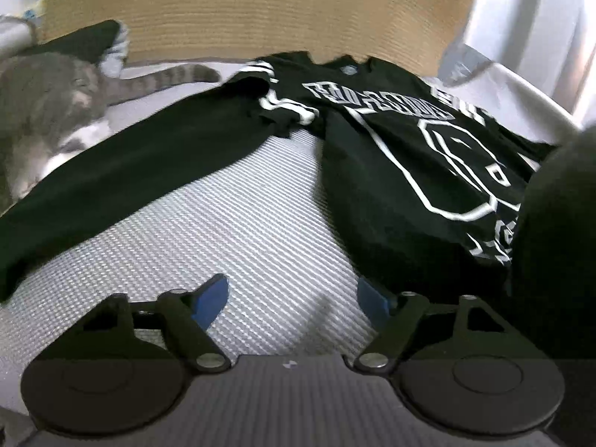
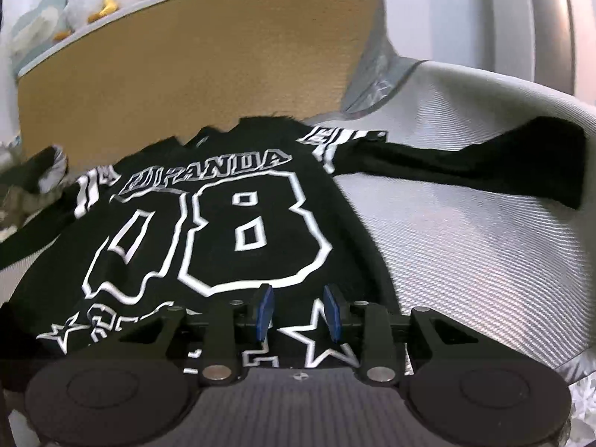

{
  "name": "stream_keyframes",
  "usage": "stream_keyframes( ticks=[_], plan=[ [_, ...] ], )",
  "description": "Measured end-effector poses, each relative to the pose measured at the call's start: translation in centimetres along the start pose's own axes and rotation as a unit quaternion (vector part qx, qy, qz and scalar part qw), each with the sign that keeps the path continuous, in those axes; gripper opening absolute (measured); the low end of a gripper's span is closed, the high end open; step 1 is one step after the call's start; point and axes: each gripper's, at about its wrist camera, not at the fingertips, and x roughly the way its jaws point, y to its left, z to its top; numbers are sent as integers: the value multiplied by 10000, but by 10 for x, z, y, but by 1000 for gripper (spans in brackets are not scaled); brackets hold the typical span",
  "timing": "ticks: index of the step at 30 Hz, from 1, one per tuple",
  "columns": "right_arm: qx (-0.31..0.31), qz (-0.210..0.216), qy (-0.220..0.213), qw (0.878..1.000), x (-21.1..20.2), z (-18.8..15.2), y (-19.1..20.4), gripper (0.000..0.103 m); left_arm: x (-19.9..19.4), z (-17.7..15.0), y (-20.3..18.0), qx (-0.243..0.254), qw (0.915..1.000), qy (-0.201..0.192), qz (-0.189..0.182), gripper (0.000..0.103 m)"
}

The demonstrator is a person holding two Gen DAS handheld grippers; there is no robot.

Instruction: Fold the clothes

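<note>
Black jersey (image 2: 223, 231) lies flat on the grey mattress (image 1: 242, 231) — sleeves outstretched. Left tool (image 1: 292, 292) spread over bare mattress; right tool (image 2: 298, 311) parted above the hem — nothing pinched.

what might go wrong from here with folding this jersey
1. A cat sits right beside the black jersey's spread left sleeve; it may paw or lie on the cloth mid-fold.
2. The right sleeve reaches toward the grey mat's edge and might slip off.
3. Both the left gripper and the right gripper are open, holding nothing.
</note>
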Motion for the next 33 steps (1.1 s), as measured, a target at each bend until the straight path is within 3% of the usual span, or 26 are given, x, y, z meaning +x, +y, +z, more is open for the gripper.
stream_keyframes(
  ticks=[3,7,12,18,21,27,29,31,33],
  plan=[
    [-163,-138,204,9996,4,1,13,34,2,0,5,-233,9988,196,-381,68],
    [-339,147,361,9987,10,0,26,34,4,0,12,-745,9926,377,-883,65],
    [-551,79,755,9956,22,-9,39,36,0,-5,-11,104,9922,531,-1120,65],
    [-1099,-1,895,9899,17,-18,56,36,-1,-15,-39,968,9806,868,-1464,65],
    [-1120,31,902,9896,12,-18,56,36,4,-21,-45,1068,9782,983,-1483,67],
    [-1219,-20,940,9881,15,-19,61,37,23,-32,-62,943,9827,952,-1282,66],
    [-1276,-58,917,9876,15,-20,62,39,26,-34,-68,1023,9834,898,-1196,59],
    [-1332,-95,895,9870,15,-20,64,40,25,-35,-71,1104,9822,880,-1237,40],
    [-1369,-114,878,9866,15,-22,64,41,23,-34,-68,1082,9782,1065,-1414,34]
  ],
)
